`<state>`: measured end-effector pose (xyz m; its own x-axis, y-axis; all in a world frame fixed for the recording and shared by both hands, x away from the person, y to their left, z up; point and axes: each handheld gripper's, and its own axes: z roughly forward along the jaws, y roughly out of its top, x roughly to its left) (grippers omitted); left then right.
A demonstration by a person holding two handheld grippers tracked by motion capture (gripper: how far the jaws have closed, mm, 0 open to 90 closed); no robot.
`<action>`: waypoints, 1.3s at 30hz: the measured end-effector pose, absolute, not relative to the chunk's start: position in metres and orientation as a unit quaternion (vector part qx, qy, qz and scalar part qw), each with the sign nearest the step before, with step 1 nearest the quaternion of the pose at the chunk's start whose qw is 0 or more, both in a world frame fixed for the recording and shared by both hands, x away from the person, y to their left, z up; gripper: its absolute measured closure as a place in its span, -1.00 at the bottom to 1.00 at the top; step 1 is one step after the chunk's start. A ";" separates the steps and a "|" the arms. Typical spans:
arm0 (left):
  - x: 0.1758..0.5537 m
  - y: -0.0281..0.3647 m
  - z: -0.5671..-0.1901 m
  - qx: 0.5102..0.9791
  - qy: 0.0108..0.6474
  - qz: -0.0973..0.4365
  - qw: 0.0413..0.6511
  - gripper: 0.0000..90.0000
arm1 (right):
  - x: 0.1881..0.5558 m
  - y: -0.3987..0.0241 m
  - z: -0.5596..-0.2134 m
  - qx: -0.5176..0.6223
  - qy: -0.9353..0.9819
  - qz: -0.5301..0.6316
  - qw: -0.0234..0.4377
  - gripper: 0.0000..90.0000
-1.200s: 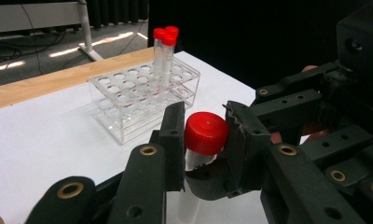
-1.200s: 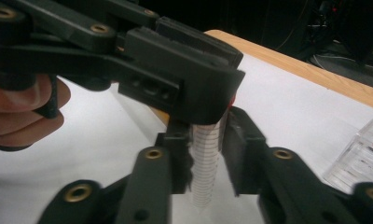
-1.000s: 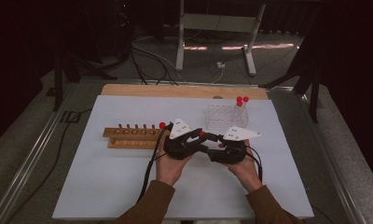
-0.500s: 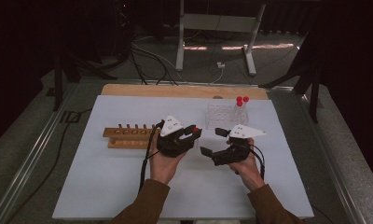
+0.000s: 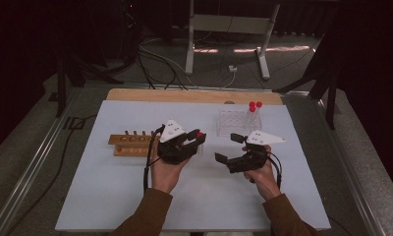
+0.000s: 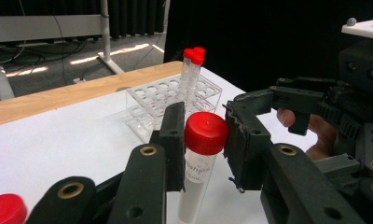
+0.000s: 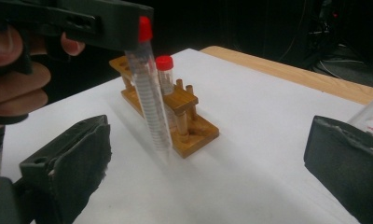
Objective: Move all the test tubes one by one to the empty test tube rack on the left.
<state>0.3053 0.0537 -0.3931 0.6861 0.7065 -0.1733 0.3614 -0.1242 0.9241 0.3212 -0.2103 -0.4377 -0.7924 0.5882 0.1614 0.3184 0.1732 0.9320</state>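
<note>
Red-capped test tube (image 6: 199, 158): clamped at its cap in left claw (image 6: 204, 140), hanging clear for racking; right claw (image 5: 231, 149) wide, empty.

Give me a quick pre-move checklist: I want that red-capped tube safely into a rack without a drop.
1. Left gripper clamped on the clear plastic tube with red screw cap, pads at the cap: ok.
2. Right gripper released, its jaws having just opened, nothing between them: ok.
3. Tube hanging clear of the white table mat: ok.
4. Wooden peg rack has free holes: cannot tell.
5. Clear plastic grid rack has free cells beside its two red-capped tubes: ok.
</note>
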 end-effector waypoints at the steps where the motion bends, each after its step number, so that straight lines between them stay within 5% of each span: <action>1: 0.305 0.055 -0.393 0.733 0.365 0.157 0.553 0.57 | 0.321 -0.211 -0.438 0.300 0.757 0.569 0.119 -0.99; 39: 0.317 0.132 -0.376 0.696 0.419 0.231 0.535 0.57 | 0.322 -0.217 -0.437 0.306 0.750 0.575 0.117 -0.99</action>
